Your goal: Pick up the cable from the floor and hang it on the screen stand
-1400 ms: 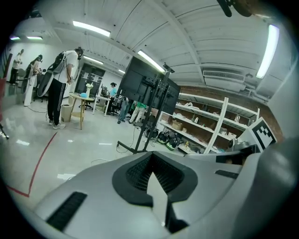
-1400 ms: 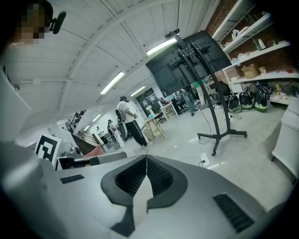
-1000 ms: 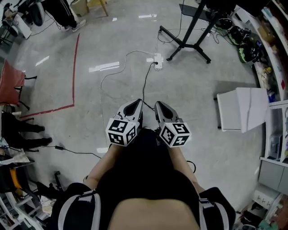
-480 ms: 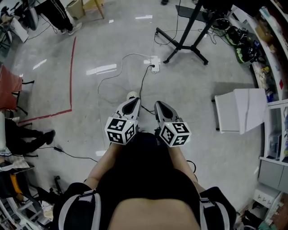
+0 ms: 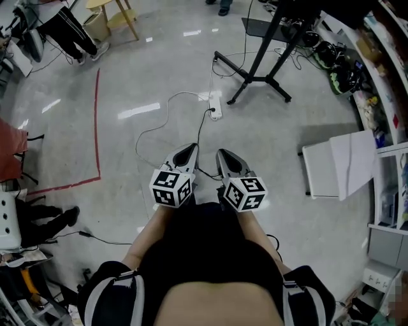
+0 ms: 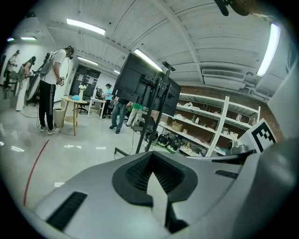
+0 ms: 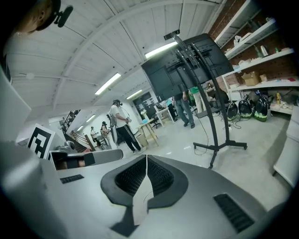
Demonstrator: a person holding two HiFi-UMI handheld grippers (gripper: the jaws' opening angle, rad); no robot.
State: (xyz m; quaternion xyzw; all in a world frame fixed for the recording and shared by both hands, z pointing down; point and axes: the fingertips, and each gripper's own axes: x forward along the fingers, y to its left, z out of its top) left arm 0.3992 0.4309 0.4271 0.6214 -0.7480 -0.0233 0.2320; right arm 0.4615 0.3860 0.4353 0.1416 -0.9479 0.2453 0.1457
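Note:
A white power strip [image 5: 215, 106] lies on the grey floor. A thin white cable [image 5: 145, 125] loops away from it to the left, and a black cable [image 5: 200, 130] runs from it toward me. The black screen stand [image 5: 255, 67] rises beyond it; it carries a dark screen [image 6: 140, 77] and also shows in the right gripper view [image 7: 211, 119]. My left gripper [image 5: 190, 150] and right gripper [image 5: 222, 155] are held side by side at waist height, well short of the cables. Both are shut with nothing between the jaws.
A white folding table [image 5: 335, 160] stands at the right, with cluttered shelves [image 5: 382, 76] behind it. A red tape line [image 5: 97, 121] marks the floor at the left. A wooden stool [image 5: 118, 16] and people stand farther back.
The power strip, cables and stand base have slid down the head view, nearer to me. Both grippers have stayed shut, side by side.

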